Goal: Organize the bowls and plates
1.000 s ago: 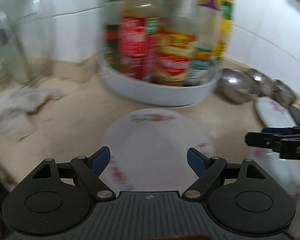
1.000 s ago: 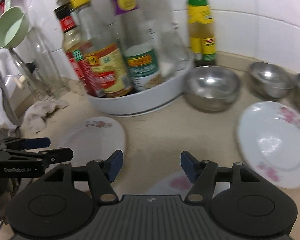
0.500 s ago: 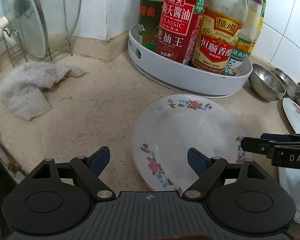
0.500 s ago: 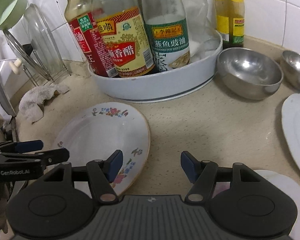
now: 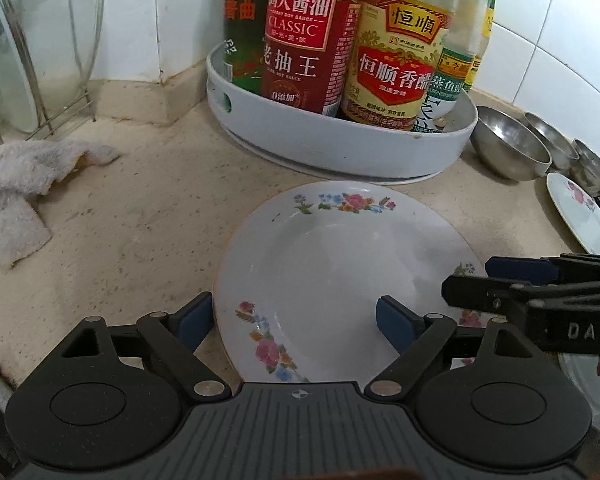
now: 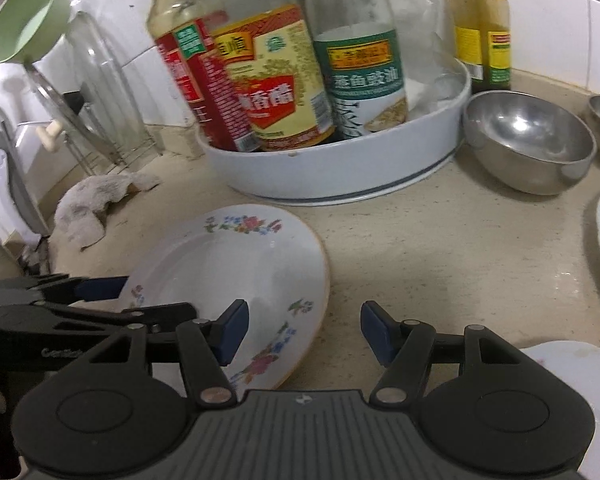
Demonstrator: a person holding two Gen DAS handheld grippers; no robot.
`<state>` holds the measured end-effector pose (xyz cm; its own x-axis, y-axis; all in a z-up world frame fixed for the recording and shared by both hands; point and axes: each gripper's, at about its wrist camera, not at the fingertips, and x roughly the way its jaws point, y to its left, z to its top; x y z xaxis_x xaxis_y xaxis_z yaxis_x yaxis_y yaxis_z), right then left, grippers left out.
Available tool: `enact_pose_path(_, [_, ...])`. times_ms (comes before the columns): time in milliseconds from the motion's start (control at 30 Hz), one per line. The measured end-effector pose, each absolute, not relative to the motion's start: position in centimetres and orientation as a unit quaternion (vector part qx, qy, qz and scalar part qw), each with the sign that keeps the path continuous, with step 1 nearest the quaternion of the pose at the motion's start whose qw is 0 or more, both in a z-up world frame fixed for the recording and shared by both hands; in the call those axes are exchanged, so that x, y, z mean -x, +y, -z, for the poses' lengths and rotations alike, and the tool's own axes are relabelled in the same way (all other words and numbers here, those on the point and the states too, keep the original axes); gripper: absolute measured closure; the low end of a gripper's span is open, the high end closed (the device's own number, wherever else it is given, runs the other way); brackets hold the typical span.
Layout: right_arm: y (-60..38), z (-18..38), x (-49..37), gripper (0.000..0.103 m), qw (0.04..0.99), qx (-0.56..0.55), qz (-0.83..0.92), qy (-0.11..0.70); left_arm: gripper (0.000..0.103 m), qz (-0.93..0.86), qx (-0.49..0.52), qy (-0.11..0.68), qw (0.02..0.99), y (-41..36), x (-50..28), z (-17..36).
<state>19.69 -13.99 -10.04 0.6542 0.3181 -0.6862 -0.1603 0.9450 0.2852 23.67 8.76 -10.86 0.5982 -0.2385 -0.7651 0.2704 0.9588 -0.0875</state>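
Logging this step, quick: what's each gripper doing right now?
Left gripper: open, holding nothing, fingers straddling the plate rim.
Right gripper: open, empty.

The red soy sauce bottle (image 5: 304, 36) reads "海天酱油 CLASSIC", the vinegar bottle (image 5: 396, 68) "恒顺香醋", and the right claw (image 5: 472, 284) shows "DAS".

A speckled beige surface (image 5: 148, 216) meets white tiled walls. On it lie a flowered plate (image 5: 340, 264), a crumpled white cloth (image 5: 16, 188), a round white tray (image 5: 340, 148) of sauce bottles, three steel bowls (image 5: 508, 148) in a row, and a pink-flowered plate (image 5: 580, 216) beside them.
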Motion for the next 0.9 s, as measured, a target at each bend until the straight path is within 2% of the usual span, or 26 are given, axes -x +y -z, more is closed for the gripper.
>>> enact_pose_path(167, [-12.9, 10.1, -19.5, 0.045, 0.906, -0.064, -0.144, 0.394, 0.011, 0.152, -0.036, 0.413, 0.897, 8.8, -23.4, 11.1])
enact_pose_path(233, [-12.7, 10.0, -19.7, 0.058, 0.905, -0.055, -0.144, 0.396, 0.012, 0.152, -0.035, 0.412, 0.898, 9.0, -23.6, 11.1])
enact_pose_path(267, [-12.8, 10.0, -19.8, 0.066, 0.904, -0.056, -0.148, 0.397, 0.016, 0.153, -0.035, 0.412, 0.898, 9.0, -23.7, 11.1])
enact_pose_path(400, [-13.6, 9.9, -20.6, 0.073, 0.898, -0.081, -0.146, 0.407, 0.021, 0.146, -0.03, 0.409, 0.9, 9.1, -23.7, 10.9])
enact_pose_path(633, [-14.2, 9.9, -20.4, 0.076, 0.896, -0.103, -0.144, 0.407, 0.034, 0.139, -0.017, 0.411, 0.901, 9.6, -23.9, 10.6])
enact_pose_path(900, [-15.0, 9.9, -20.3, 0.076, 0.897, -0.118, -0.127, 0.407, 0.034, 0.152, -0.006, 0.406, 0.901, 9.3, -24.0, 10.6])
